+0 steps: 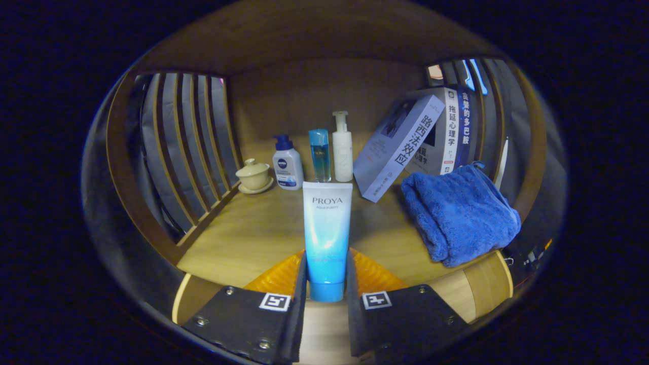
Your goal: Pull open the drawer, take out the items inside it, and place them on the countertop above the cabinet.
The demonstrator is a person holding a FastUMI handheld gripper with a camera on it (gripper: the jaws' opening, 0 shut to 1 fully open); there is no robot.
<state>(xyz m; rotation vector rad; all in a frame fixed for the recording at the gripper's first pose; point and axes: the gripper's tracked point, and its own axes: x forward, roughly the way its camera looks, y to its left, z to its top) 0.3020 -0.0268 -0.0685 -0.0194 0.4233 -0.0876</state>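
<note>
The gripper point(327, 276) has both fingers clamped on the tube point(327, 238), cap-down at six o'clock over the countertop point(243, 238), and it looks light, soft, slick, so grip low near the stiff cap.

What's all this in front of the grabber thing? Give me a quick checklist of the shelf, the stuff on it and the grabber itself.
Surface: wooden countertop, slatted sides, wooden back panel.
Job's things: blue-white tube standing cap down between the fingers.
Clutter: lidded cup on a saucer by the left slats; pump bottle, slim blue bottle and white pump bottle in a row beyond the tube; books leaning at back right; blue towel bunched in front of them.
Gripper: gripper closed on the tube's lower part, both fingers pressing its sides.
Cables: nothing seen.
Surroundings: grey cloth behind the slats.
</note>
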